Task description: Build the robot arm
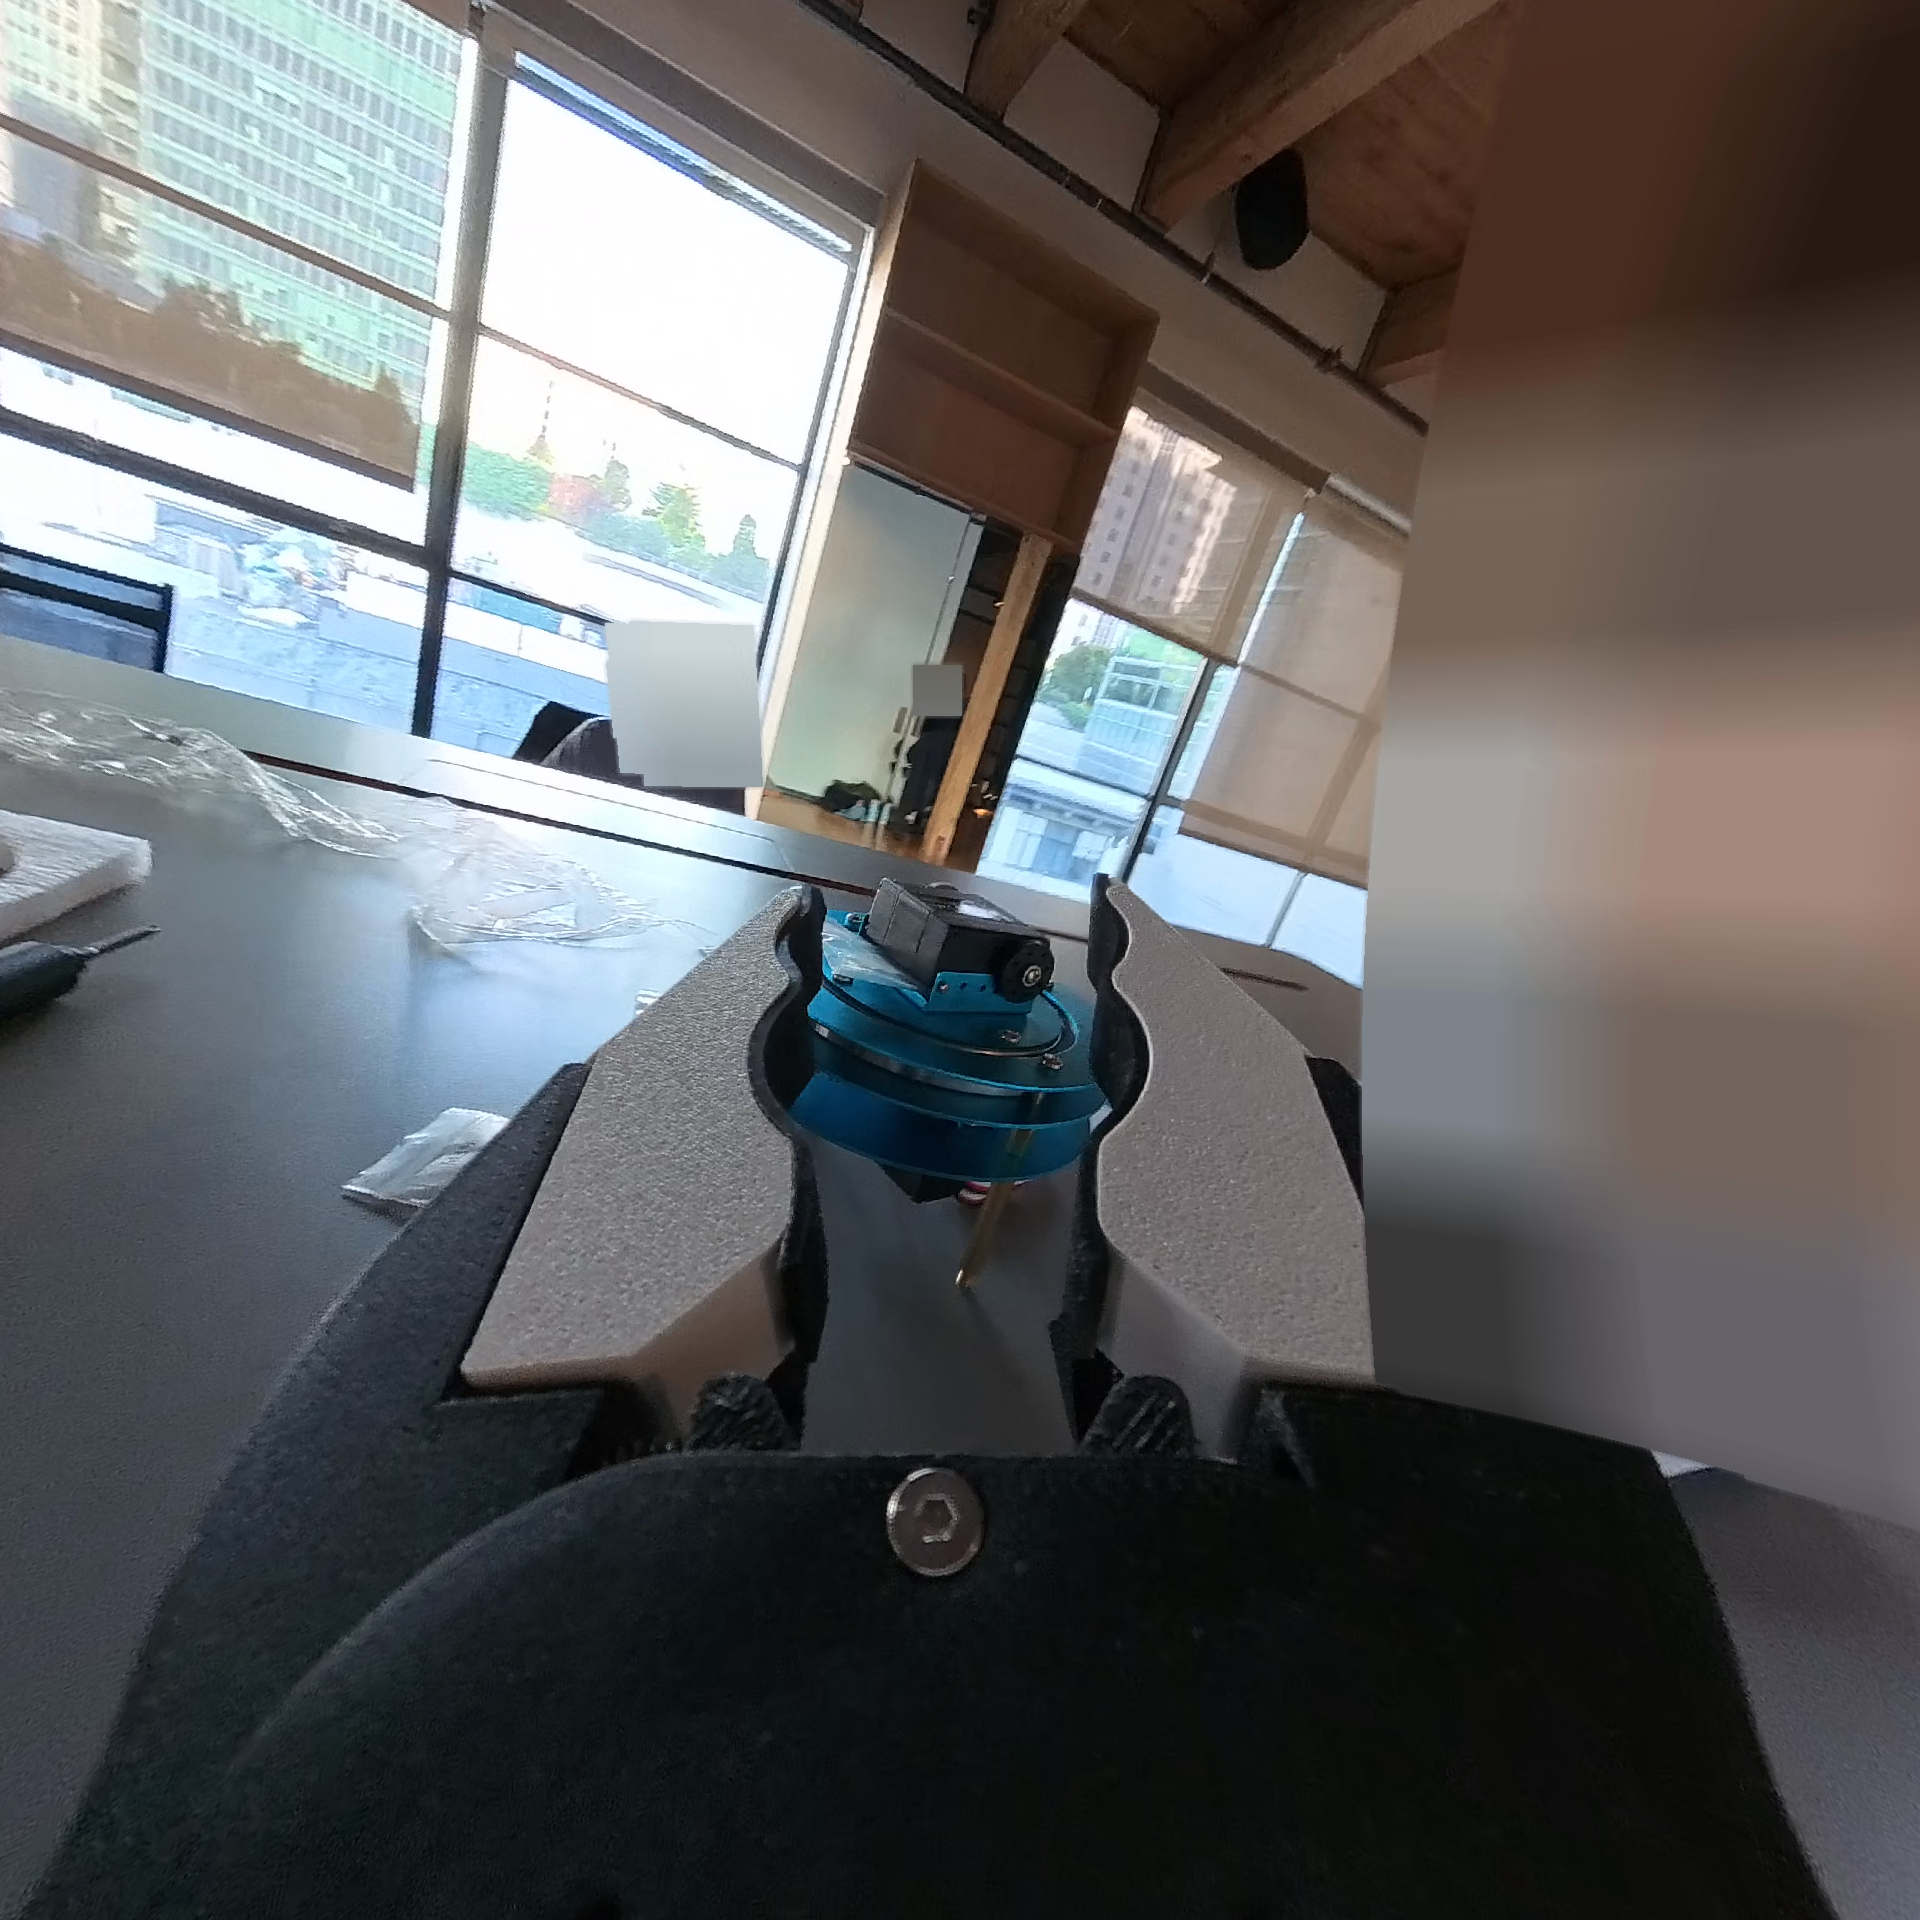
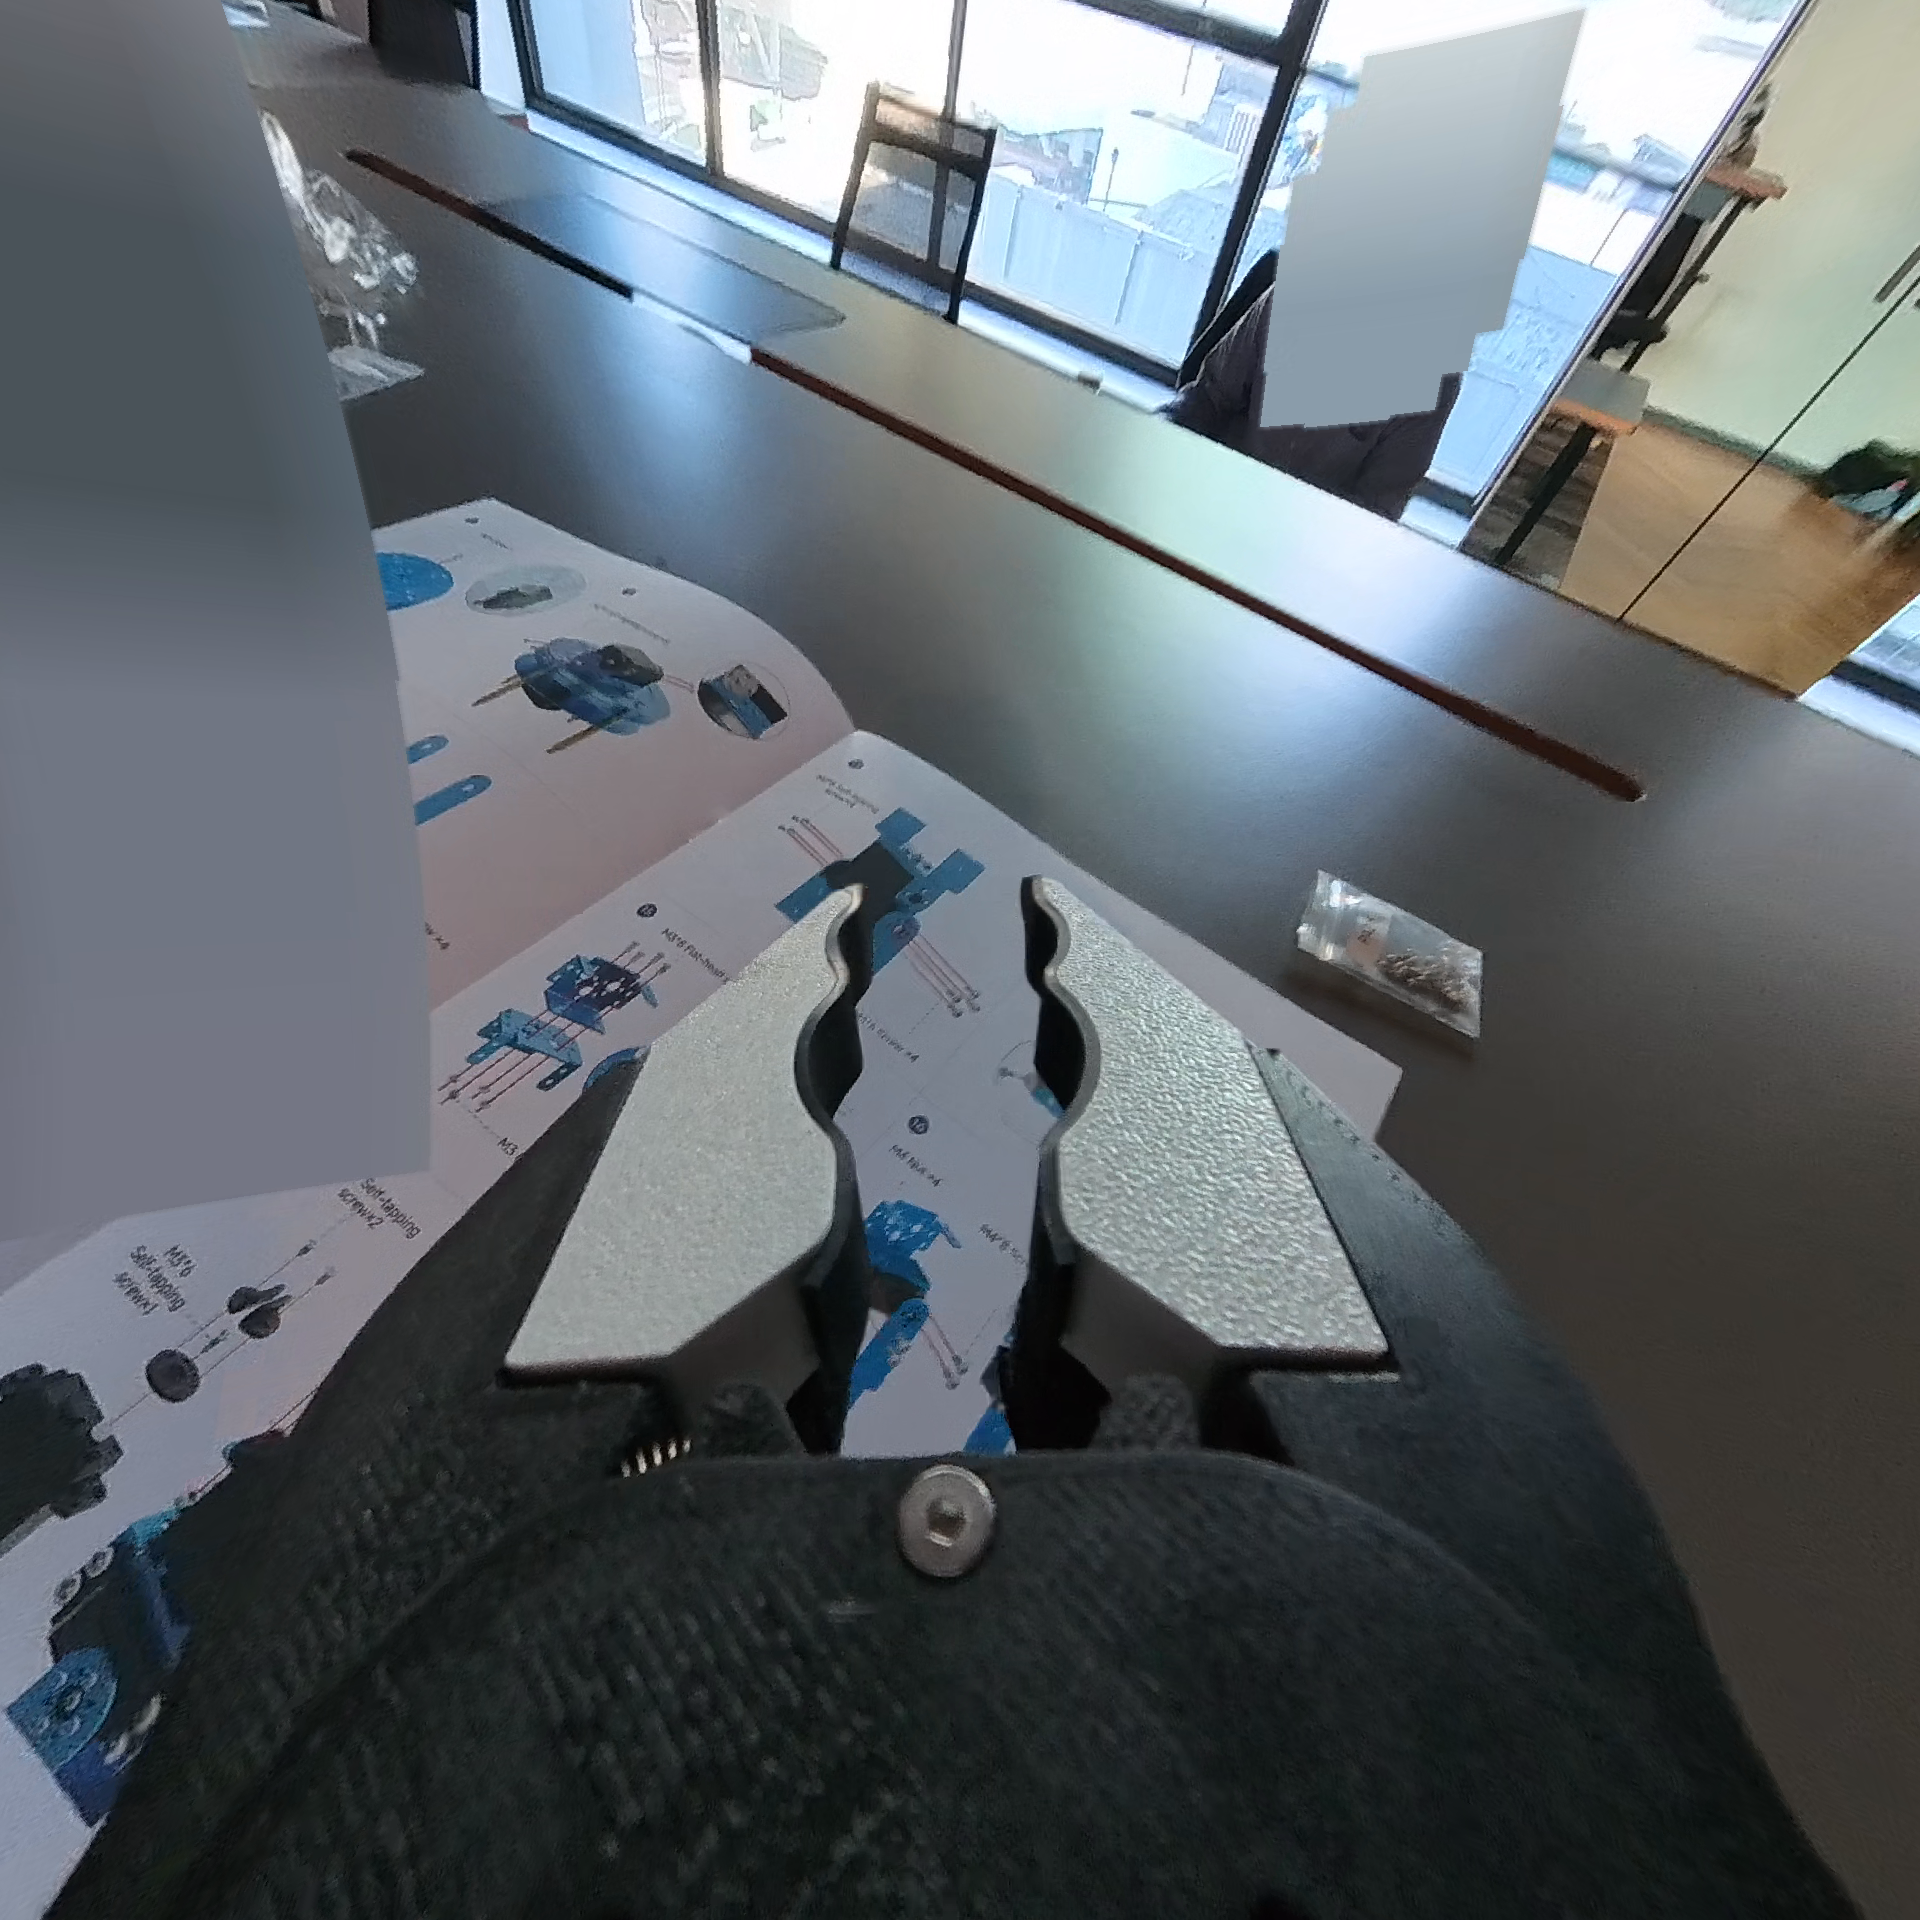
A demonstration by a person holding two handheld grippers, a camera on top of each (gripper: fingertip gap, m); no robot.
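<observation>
My left gripper (image 1: 951,894) is shut on a blue round-plate assembly (image 1: 935,1101), gripping the stacked blue discs by their edges. A black servo block (image 1: 940,940) sits on top of it and a brass standoff (image 1: 982,1236) hangs below. The assembly is held above the dark table (image 1: 260,1039). My right gripper (image 2: 942,894) is open with a narrow gap and holds nothing. It hovers over an open instruction booklet (image 2: 644,727) lying on the table (image 2: 1143,675). A small clear bag of screws (image 2: 1387,961) lies just right of the booklet.
Crumpled clear plastic wrap (image 1: 499,904) lies at the far left, also in the right wrist view (image 2: 343,239). A white foam pad (image 1: 62,862), a dark tool (image 1: 52,961) and a small flat bag (image 1: 426,1153) lie left. A chair (image 2: 904,187) and a seated person (image 2: 1299,416) are beyond the table. Spacing between my two grippers at the tips: around 45 centimeters.
</observation>
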